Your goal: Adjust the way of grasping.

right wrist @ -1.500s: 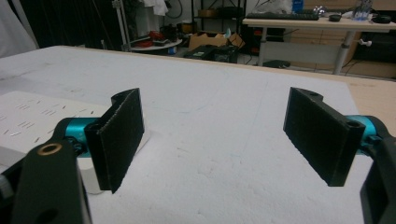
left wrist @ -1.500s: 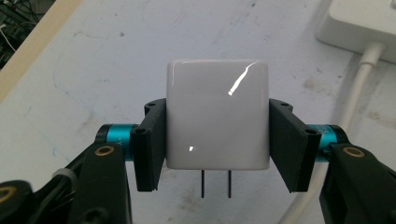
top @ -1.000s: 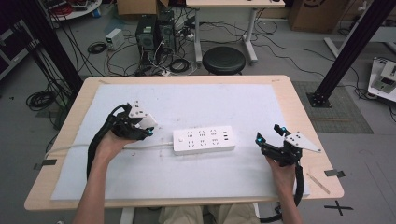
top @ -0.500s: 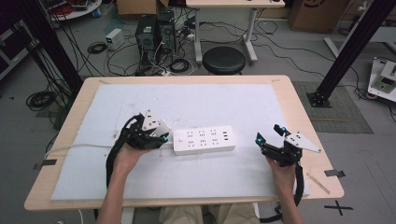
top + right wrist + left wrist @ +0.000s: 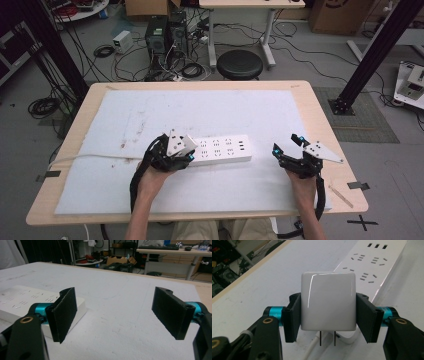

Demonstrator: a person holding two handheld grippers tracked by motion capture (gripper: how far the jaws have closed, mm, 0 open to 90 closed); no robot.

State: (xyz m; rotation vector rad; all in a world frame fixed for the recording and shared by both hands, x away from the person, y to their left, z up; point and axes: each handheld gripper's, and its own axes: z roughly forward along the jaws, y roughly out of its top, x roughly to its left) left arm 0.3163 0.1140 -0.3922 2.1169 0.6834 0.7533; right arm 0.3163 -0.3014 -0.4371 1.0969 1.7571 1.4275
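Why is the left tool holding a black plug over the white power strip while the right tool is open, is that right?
Almost. The plug is white, not black; the left gripper view shows its glossy white body and two metal prongs clamped between the black jaws. The rest holds: the left tool holds it over the end of the white power strip, and the right tool is open.

No legible text or labels

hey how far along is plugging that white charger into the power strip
Done: the left gripper has the white charger clamped, prongs exposed, at the power strip's left end. In hand: lining up the prongs. Left: pushing it into a socket. The right gripper waits open beside the strip.
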